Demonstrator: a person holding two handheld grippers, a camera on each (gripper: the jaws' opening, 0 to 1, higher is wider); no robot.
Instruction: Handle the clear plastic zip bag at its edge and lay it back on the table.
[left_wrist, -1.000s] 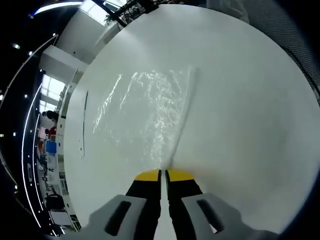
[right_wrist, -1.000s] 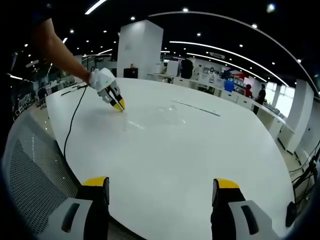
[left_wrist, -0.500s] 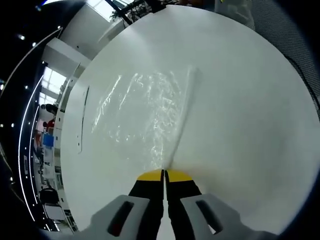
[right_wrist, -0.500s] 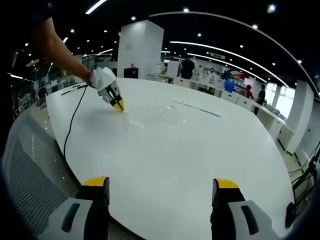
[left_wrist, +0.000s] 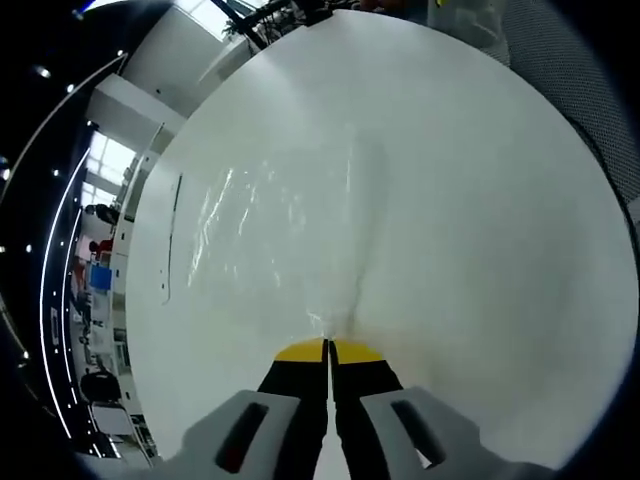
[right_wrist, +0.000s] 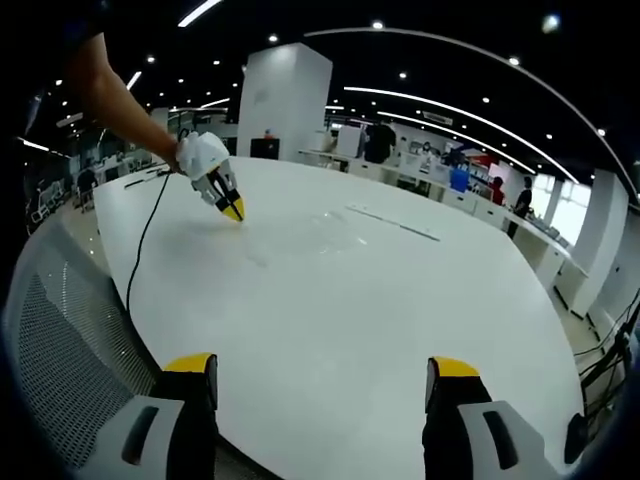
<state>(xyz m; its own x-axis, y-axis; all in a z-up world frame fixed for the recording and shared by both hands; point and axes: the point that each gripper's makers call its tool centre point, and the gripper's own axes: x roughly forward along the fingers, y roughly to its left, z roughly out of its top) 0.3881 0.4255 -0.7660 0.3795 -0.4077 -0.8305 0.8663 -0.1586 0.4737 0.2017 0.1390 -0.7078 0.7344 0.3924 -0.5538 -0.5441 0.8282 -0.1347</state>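
Note:
The clear plastic zip bag (left_wrist: 280, 230) lies crinkled on the white table (left_wrist: 480, 220), and its near edge runs straight into my left gripper (left_wrist: 327, 346). That gripper's yellow-tipped jaws are shut on the edge, just above the table top. In the right gripper view, the left gripper (right_wrist: 232, 208) is held by a gloved hand at the table's far left, with the faint bag (right_wrist: 335, 228) spreading to its right. My right gripper (right_wrist: 322, 370) is open at the near table (right_wrist: 350, 320) edge, with nothing between its jaws.
A black cable (right_wrist: 135, 270) trails from the left gripper across the table's left side. A mesh chair back (right_wrist: 55, 340) stands by the near left edge. A thin dark strip (right_wrist: 390, 222) lies beyond the bag. Desks and people fill the far room.
The left gripper, still shut on the bag's edge, has shifted slightly, and the bag now looks blurred and less sharply creased. The right gripper stays open in much the same place.

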